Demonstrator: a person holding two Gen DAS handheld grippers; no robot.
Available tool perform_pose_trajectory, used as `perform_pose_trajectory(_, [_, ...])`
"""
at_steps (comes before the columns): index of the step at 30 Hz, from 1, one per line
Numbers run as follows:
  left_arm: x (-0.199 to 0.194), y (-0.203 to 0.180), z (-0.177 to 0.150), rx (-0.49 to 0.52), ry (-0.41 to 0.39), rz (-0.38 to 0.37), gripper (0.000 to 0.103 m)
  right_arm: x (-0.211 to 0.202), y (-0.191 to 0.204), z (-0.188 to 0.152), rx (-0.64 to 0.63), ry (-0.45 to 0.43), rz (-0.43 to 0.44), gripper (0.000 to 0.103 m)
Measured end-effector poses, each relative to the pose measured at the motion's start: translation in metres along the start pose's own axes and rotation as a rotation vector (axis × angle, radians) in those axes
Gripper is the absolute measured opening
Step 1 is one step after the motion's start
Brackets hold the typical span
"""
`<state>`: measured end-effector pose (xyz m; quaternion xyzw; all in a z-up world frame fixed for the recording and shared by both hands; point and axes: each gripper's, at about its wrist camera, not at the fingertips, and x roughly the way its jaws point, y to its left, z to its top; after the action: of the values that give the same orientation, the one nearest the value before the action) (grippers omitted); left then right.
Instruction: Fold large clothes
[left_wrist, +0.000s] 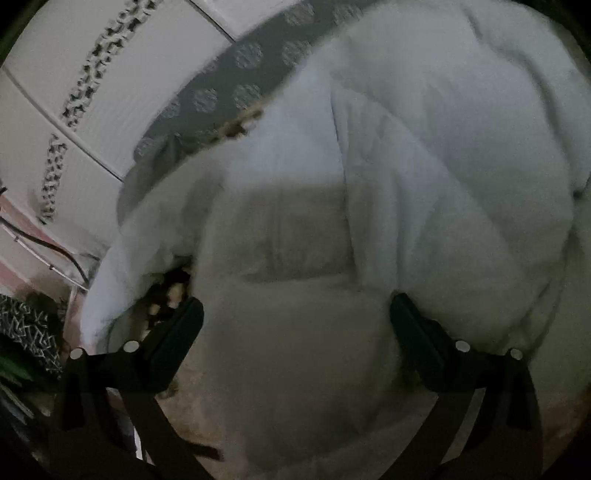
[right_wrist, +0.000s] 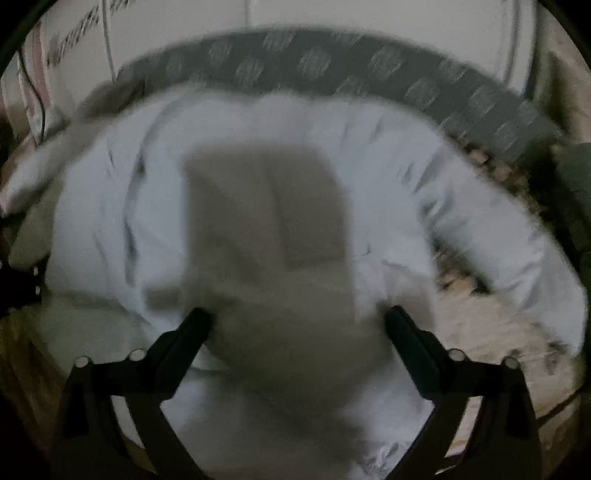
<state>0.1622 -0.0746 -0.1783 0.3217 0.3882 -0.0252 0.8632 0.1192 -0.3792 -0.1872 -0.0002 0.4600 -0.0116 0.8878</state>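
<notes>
A large white garment (left_wrist: 424, 155) with a beige panel (left_wrist: 295, 236) lies bunched on the bed and fills the left wrist view. My left gripper (left_wrist: 295, 314) is open, its fingers spread wide just over the beige part, holding nothing. In the right wrist view the same white garment (right_wrist: 110, 206) spreads in an arc, with the beige panel (right_wrist: 266, 221) in the middle. My right gripper (right_wrist: 299, 321) is open, fingers wide apart above the beige cloth. Both views are dim and blurred.
A grey bedcover with pale round prints (left_wrist: 236, 74) (right_wrist: 314, 62) lies beyond the garment. A light patterned bedsheet (right_wrist: 491, 332) shows at the right. A white wall with dark patterned strips (left_wrist: 92, 74) and cables (left_wrist: 55, 254) is at the left.
</notes>
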Motion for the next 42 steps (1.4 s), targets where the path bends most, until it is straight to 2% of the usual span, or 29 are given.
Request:
perform_pose_trajectory(1, [0.004,0.006,0.001,-0.043,0.017,-0.05,0.071,0.003,-0.001,-0.002,0.0,0.011,0.014,0.049])
perform_pose_trajectory(2, [0.005,0.015,0.003,-0.091,0.029,-0.084,0.041,0.0,-0.003,-0.001,0.021,0.006,0.031,0.039])
perform_pose_trajectory(3, [-0.001,0.027,0.007,-0.149,0.027,-0.126,0.026,-0.013,-0.006,0.004,0.059,-0.012,0.069,0.029])
perform_pose_trajectory(6, [-0.038,0.058,0.012,-0.247,-0.037,-0.174,0.013,-0.07,-0.01,0.015,0.099,-0.121,0.148,0.022])
perform_pose_trajectory(9, [-0.092,0.086,0.006,-0.325,-0.111,-0.193,0.004,-0.124,-0.003,0.013,0.058,-0.2,0.175,0.02])
perform_pose_trajectory(11, [-0.128,0.103,-0.006,-0.356,-0.167,-0.206,0.0,-0.159,0.004,0.006,0.017,-0.224,0.205,0.019])
perform_pose_trajectory(13, [-0.146,0.111,-0.019,-0.342,-0.186,-0.196,0.0,-0.184,0.006,-0.009,-0.014,-0.226,0.236,0.02])
perform_pose_trajectory(14, [-0.152,0.112,-0.026,-0.335,-0.178,-0.197,0.0,-0.187,0.007,-0.023,-0.027,-0.183,0.281,0.021])
perform_pose_trajectory(16, [-0.137,0.109,-0.042,-0.305,-0.109,-0.178,0.0,-0.179,0.003,-0.046,-0.055,-0.082,0.339,0.047])
perform_pose_trajectory(17, [-0.129,0.108,-0.05,-0.285,-0.075,-0.129,0.003,-0.169,0.0,-0.059,-0.081,-0.045,0.272,0.06])
perform_pose_trajectory(18, [-0.114,0.112,-0.056,-0.293,-0.014,-0.105,0.013,-0.163,-0.01,-0.062,-0.079,-0.037,0.175,0.08])
perform_pose_trajectory(19, [-0.107,0.12,-0.056,-0.346,0.015,-0.13,0.026,-0.155,-0.026,-0.062,-0.012,-0.007,0.091,0.082])
perform_pose_trajectory(20, [-0.107,0.13,-0.057,-0.39,0.004,-0.133,0.068,-0.151,-0.041,-0.061,0.062,-0.007,0.076,0.082])
perform_pose_trajectory(21, [-0.115,0.138,-0.051,-0.417,-0.016,-0.117,0.097,-0.152,-0.055,-0.059,0.132,-0.028,0.07,0.089])
perform_pose_trajectory(22, [-0.104,0.137,-0.047,-0.433,-0.029,-0.098,0.098,-0.152,-0.069,-0.059,0.204,-0.059,0.072,0.095])
perform_pose_trajectory(23, [-0.1,0.133,-0.05,-0.425,-0.01,-0.094,0.1,-0.147,-0.083,-0.058,0.289,-0.07,0.091,0.095])
perform_pose_trajectory(24, [-0.087,0.126,-0.045,-0.403,0.025,-0.106,0.1,-0.137,-0.092,-0.057,0.348,-0.044,0.114,0.095])
perform_pose_trajectory(25, [-0.076,0.128,-0.058,-0.384,0.056,-0.12,0.1,-0.124,-0.096,-0.056,0.374,-0.007,0.128,0.095])
perform_pose_trajectory(26, [-0.07,0.135,-0.063,-0.364,0.089,-0.132,0.1,-0.113,-0.095,-0.057,0.377,0.036,0.15,0.095])
perform_pose_trajectory(27, [-0.055,0.123,-0.059,-0.326,0.147,-0.139,0.1,-0.1,-0.091,-0.056,0.36,0.078,0.167,0.095])
perform_pose_trajectory(30, [-0.021,0.105,-0.058,-0.25,0.226,-0.123,0.1,-0.07,-0.078,-0.057,0.291,0.151,0.18,0.095])
perform_pose_trajectory(33, [0.003,0.102,-0.054,-0.25,0.283,-0.113,0.1,-0.035,-0.073,-0.059,0.329,0.254,0.209,0.095])
perform_pose_trajectory(34, [0.01,0.099,-0.053,-0.254,0.301,-0.124,0.1,-0.025,-0.073,-0.062,0.339,0.282,0.222,0.09])
perform_pose_trajectory(35, [0.017,0.097,-0.054,-0.265,0.32,-0.139,0.1,-0.015,-0.073,-0.064,0.35,0.317,0.257,0.078])
perform_pose_trajectory(37, [0.028,0.092,-0.056,-0.29,0.348,-0.23,0.077,-0.015,-0.078,-0.063,0.377,0.319,0.285,0.036])
perform_pose_trajectory(38, [0.029,0.091,-0.054,-0.304,0.361,-0.294,0.056,-0.024,-0.082,-0.06,0.388,0.291,0.304,0.028])
perform_pose_trajectory(39, [0.025,0.09,-0.049,-0.311,0.355,-0.308,0.042,-0.032,-0.086,-0.057,0.393,0.26,0.312,0.02])
perform_pose_trajectory(41, [0.01,0.084,-0.039,-0.275,0.317,-0.308,0.024,-0.062,-0.09,-0.051,0.376,0.167,0.287,0.014])
perform_pose_trajectory(42, [-0.002,0.08,-0.034,-0.269,0.288,-0.327,0.02,-0.083,-0.091,-0.047,0.369,0.102,0.26,0.013])
